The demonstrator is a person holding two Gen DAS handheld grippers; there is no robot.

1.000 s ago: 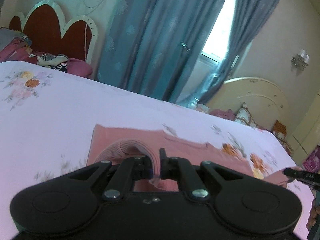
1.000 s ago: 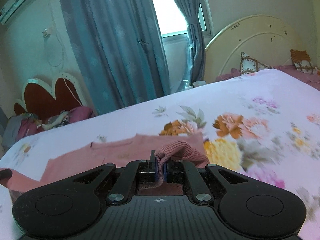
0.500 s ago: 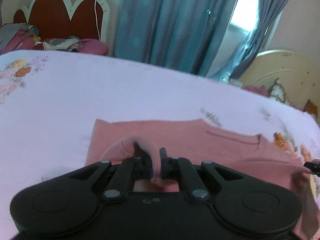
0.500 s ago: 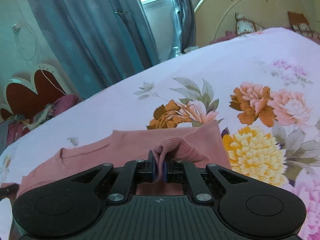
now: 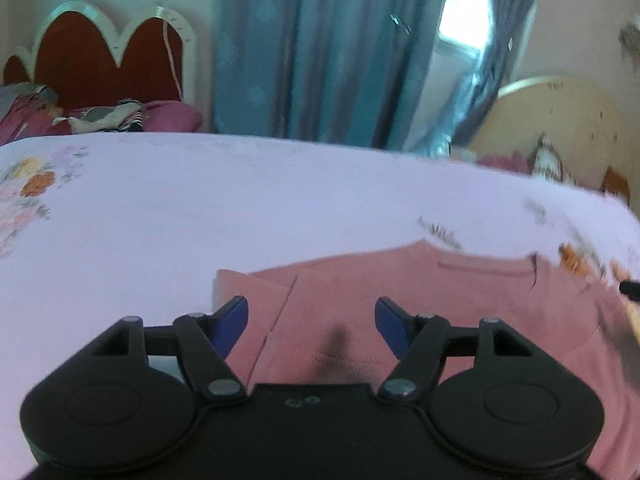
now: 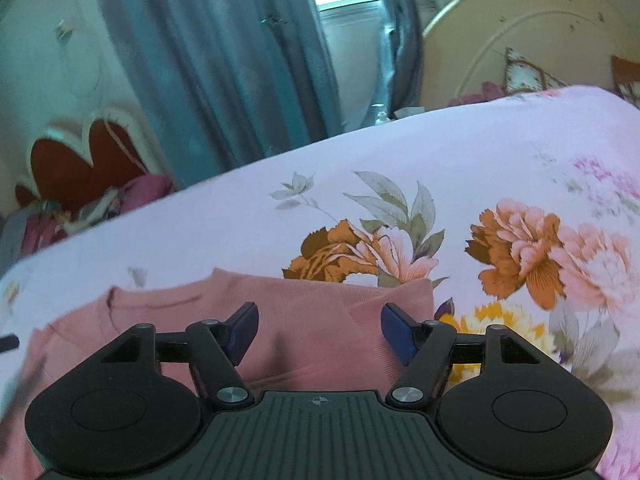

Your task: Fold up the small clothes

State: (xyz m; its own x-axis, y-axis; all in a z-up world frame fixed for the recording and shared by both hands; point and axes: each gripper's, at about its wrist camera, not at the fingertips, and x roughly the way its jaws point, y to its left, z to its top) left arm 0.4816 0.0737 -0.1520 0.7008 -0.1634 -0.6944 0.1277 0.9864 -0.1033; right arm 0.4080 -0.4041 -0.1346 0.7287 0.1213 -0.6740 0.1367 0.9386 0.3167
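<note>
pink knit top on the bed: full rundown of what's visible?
The pink knit top is fine-ribbed and dusty pink, with a neckline seam visible near its far edge. It lies flat on the floral bedsheet, one side folded inward leaving a straight crease. Neither open gripper, left or right, grips it.

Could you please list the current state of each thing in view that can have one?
left gripper: open, jaws have just been opening, nothing pinched.
right gripper: open, jaws have just been opening, nothing pinched.
pink garment: released, lying folded flat on the bedsheet.
curtains: drawn mostly shut, a bright gap at the window.
</note>
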